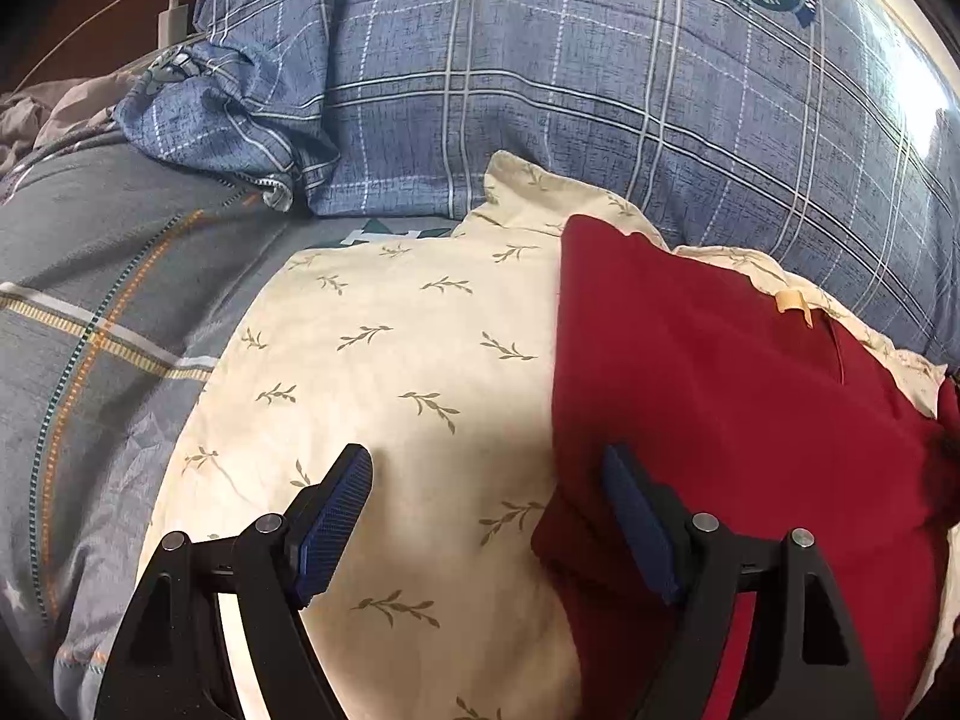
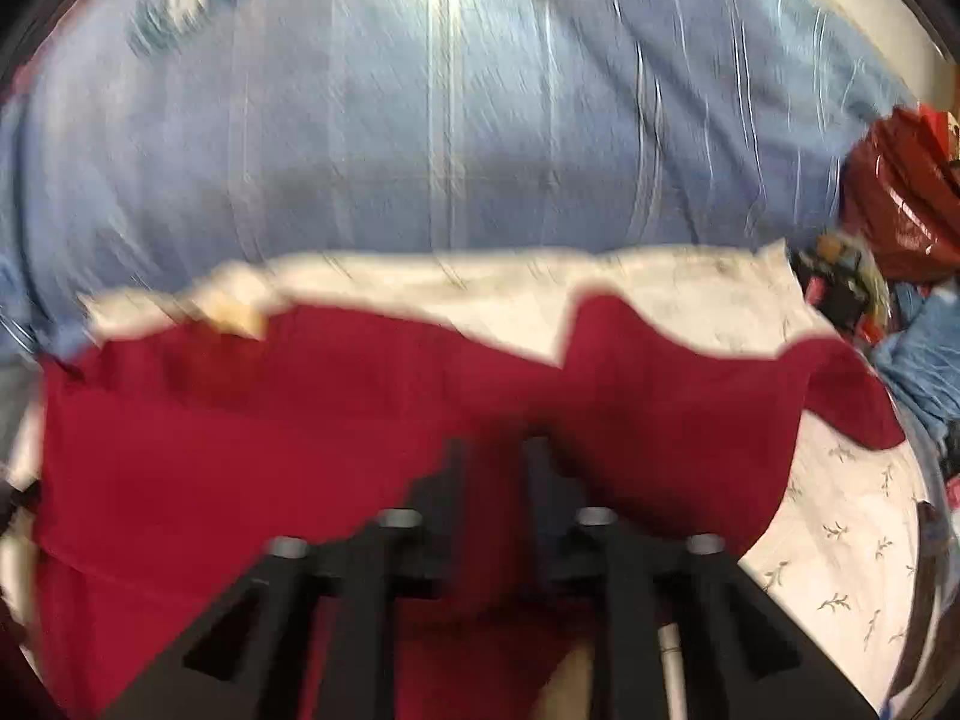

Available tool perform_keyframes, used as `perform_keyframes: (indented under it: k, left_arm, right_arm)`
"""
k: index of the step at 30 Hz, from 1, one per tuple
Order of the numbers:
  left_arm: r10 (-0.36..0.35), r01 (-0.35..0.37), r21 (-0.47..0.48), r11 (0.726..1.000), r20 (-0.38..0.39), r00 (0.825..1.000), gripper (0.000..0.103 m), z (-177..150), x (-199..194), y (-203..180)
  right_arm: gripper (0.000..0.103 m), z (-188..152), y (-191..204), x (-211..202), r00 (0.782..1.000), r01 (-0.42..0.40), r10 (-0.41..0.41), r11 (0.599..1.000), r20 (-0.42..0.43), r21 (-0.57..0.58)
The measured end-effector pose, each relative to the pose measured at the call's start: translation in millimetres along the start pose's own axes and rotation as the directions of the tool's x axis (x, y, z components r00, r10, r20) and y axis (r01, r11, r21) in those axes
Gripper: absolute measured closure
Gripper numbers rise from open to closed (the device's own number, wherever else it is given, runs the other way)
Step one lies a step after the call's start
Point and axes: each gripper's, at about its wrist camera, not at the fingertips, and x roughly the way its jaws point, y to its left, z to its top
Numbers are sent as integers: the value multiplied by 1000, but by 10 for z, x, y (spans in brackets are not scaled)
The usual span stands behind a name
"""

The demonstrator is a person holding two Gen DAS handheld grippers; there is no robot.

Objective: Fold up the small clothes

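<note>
A dark red garment (image 1: 720, 396) lies on a cream leaf-print cloth (image 1: 384, 372) on the bed. My left gripper (image 1: 489, 522) is open and empty, hovering over the garment's left edge; its right finger (image 1: 636, 516) is above the red fabric, its left one over the cream cloth. In the blurred right wrist view the red garment (image 2: 240, 432) fills the middle. My right gripper (image 2: 495, 462) has its fingers close together with a fold of the red fabric between them.
A blue plaid duvet (image 1: 540, 90) is heaped behind the cloth. A grey striped bedsheet (image 1: 108, 300) lies to the left, with a white charger and cable (image 1: 171, 18) beyond. A red bag and clutter (image 2: 900, 210) sit at the right.
</note>
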Motion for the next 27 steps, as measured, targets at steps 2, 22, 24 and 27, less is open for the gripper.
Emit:
perform_keyframes:
  k: [2, 22, 24, 27]
  left_arm:
    - [3, -3, -5, 1000, -5, 1000, 24, 11, 19, 3]
    - [34, -33, 19, 999, -23, 999, 22, 58, 184, -67]
    - [37, -37, 23, 999, -15, 999, 23, 54, 162, -77]
    - [37, -37, 27, 999, 2, 999, 23, 38, 112, -93]
  right_arm:
    - [43, 87, 288, -194, 991, -106, 109, 994, 76, -37]
    - [71, 174, 2278, 798, 890, -454, 420, 854, -178, -254]
    - [68, 130, 2089, 643, 883, -467, 435, 852, -179, -236]
    - [60, 26, 1814, 412, 891, -452, 424, 861, -161, -233]
